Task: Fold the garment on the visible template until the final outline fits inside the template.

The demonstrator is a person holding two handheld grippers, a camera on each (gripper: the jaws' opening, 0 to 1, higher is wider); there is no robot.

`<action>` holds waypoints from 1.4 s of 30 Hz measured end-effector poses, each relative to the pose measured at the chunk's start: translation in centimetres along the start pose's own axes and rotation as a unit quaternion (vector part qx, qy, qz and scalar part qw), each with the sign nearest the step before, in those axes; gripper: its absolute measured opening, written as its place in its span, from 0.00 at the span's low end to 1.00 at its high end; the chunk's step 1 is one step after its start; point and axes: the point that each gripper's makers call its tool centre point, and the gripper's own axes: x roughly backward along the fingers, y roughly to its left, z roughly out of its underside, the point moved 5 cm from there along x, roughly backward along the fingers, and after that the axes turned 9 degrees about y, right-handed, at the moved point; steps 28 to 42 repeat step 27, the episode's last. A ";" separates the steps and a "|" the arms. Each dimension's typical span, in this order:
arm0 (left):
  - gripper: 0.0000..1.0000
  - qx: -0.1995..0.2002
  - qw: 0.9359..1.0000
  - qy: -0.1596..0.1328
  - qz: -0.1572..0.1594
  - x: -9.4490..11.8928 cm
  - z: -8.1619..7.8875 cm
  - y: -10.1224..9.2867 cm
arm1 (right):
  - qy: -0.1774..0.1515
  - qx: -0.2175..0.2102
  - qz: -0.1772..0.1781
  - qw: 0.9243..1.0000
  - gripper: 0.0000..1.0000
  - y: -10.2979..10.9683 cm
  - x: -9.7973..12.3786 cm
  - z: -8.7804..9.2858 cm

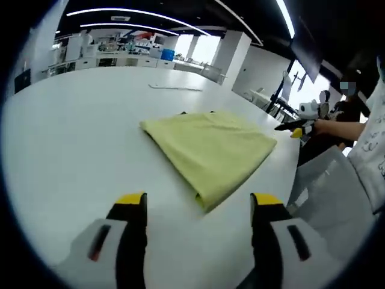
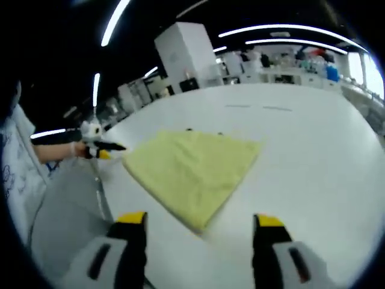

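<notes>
Yellow-tipped jaws of the left gripper [image 1: 199, 205] rise at the bottom of the left gripper view, spread wide with nothing between them, hovering over the bare white surface [image 1: 72, 138]. In the right gripper view, the right gripper [image 2: 199, 221] stands the same way, jaws apart and empty, near the surface's edge.

Just beyond both lies the garment [image 1: 210, 150], a pale yellow cloth folded into a compact, roughly rectangular stack, flat on the surface, its nearest corner pointing between the jaws. Small dark marks peek out at its far edge, likely template corners; if so, the cloth covers the template almost fully, so the fold looks near finished. Both grippers sit back from it, probably to leave the outline in plain sight.

Farther off, a blurred office with cabinets and ceiling lights.
</notes>
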 end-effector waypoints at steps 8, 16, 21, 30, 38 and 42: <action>0.99 -0.031 0.999 0.000 -0.011 0.6 -0.3 -0.5 | -0.005 0.015 0.028 0.999 0.99 0.2 0.8 -0.1; 0.99 -0.015 0.999 -0.034 -0.016 1.2 -0.6 0.0 | -0.012 -0.021 0.029 0.999 0.99 -0.1 1.2 0.2; 0.99 -0.009 0.999 -0.039 -0.026 1.3 -0.7 0.5 | -0.013 -0.023 0.020 0.999 0.99 0.5 0.8 -0.3; 0.97 0.004 0.997 -0.068 -0.027 1.7 -1.5 0.9 | -0.016 -0.022 0.025 0.999 0.98 1.0 0.7 -1.3; 0.97 0.004 0.997 -0.068 -0.027 1.7 -1.5 0.9 | -0.016 -0.022 0.025 0.999 0.98 1.0 0.7 -1.3; 0.97 0.004 0.997 -0.068 -0.027 1.7 -1.5 0.9 | -0.016 -0.022 0.025 0.999 0.98 1.0 0.7 -1.3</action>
